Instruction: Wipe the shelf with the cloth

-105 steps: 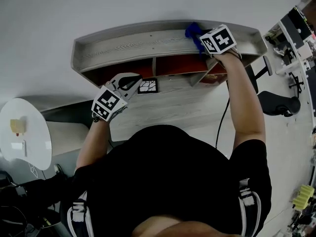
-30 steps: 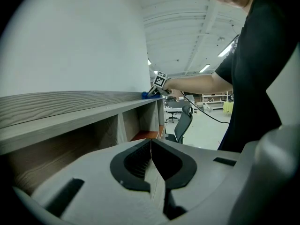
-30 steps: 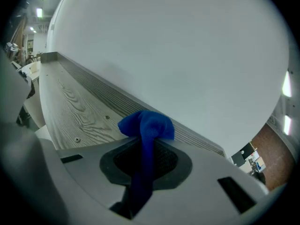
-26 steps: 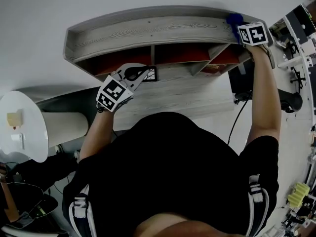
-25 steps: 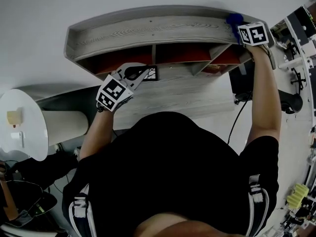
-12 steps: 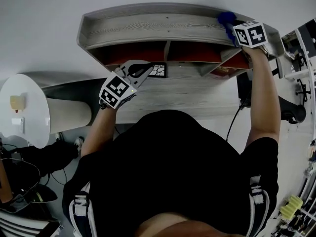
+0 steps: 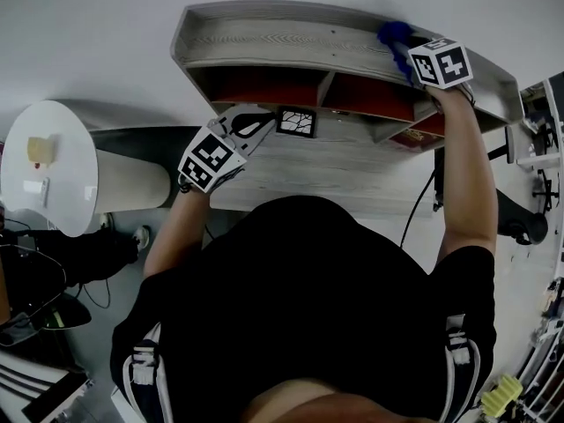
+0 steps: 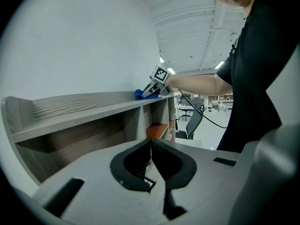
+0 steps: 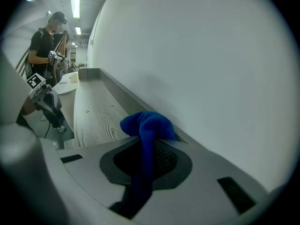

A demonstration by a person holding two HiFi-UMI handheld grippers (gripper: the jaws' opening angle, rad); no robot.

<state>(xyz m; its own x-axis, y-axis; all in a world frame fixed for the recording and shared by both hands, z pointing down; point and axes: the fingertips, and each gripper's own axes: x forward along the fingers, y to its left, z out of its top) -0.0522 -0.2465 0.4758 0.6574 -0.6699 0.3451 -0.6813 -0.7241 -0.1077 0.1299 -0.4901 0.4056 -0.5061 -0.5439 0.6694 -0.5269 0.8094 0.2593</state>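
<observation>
Right gripper view: cloth (image 9: 146,124) clenched in right gripper (image 9: 143,154), tail hidden between jaws, wad resting on shelf (image 9: 93,111) top; left gripper (image 8: 151,159) pressed together; compartment contents indistinct.

No words, numbers or brand names can be read anywhere. The left gripper (image 7: 263,123) and the right gripper (image 7: 407,55) bear only black-and-white square patterns, without letters or digits.

Grey wood-grain shelf (image 7: 291,42), raised rim, red-lined compartments beneath. Carries crumpled blue cloth (image 7: 394,35) at right end of top board; small black-framed picture (image 7: 294,122) on lower grey board (image 7: 352,161).
</observation>
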